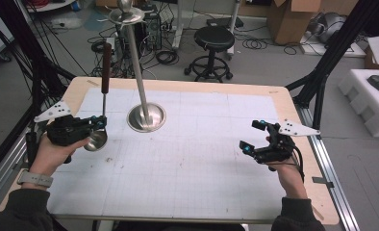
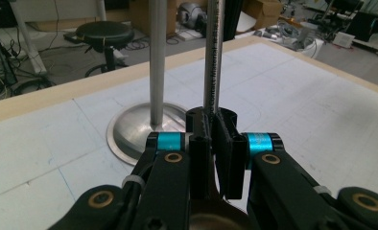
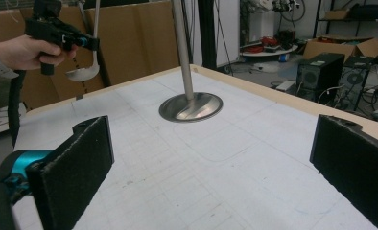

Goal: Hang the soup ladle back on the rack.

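At the left of the high view the left hand (image 1: pixel 50 153) holds the left gripper (image 1: pixel 100 123); its jaws are closed tight on the thin metal stem of a ladle (image 1: pixel 104 91); the ladle stands straight up, with its round bowl just under the jaws and its dark handle high in the upper left of the frame; the bowl hangs a little above the white mat (image 1: pixel 187 178), not touching it. In the left gripper view the stem (image 2: pixel 213 57) rises from between the pinched jaws to the top of the frame. Just right of the ladle stands a tall metal stand (image 1: pixel 146 117); its round base sits on the mat and its pole goes up to a small dish at the top; ladle and stand are near but apart. At the right of the high view the right hand (image 1: pixel 286 175) holds the right gripper (image 1: pixel 254 135) low over the mat; its jaws are wide open with nothing between them. In the right gripper view the ladle (image 3: pixel 84 72) hangs in the upper left.
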The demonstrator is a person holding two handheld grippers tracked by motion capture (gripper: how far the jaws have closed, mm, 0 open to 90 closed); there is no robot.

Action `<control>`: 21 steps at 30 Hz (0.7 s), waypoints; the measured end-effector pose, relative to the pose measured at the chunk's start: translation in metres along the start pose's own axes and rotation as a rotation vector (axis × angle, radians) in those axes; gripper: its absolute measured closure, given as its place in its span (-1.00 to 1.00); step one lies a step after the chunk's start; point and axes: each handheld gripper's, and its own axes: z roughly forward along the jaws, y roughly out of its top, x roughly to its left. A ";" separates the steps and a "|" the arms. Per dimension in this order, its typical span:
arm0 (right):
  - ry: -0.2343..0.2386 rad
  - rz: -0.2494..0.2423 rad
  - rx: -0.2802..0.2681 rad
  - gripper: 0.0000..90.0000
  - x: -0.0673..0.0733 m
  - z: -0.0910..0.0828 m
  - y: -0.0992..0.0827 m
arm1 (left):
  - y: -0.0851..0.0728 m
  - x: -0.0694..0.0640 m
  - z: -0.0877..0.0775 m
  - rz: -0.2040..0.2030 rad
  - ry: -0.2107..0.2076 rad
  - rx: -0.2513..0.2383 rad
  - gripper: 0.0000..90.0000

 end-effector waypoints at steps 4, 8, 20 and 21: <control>-0.003 0.003 -0.007 -1.00 0.000 0.000 0.000 | 0.008 0.004 -0.002 -0.009 0.008 -0.025 0.88; -0.001 -0.003 -0.004 -1.00 0.000 0.000 0.000 | 0.014 0.008 -0.002 -0.008 0.013 -0.028 0.88; 0.003 -0.002 -0.006 -1.00 0.000 -0.001 0.000 | 0.029 0.016 0.002 -0.003 0.032 -0.016 0.88; 0.004 -0.004 -0.006 -1.00 0.000 -0.001 0.000 | 0.031 0.017 0.003 -0.001 0.031 -0.011 0.88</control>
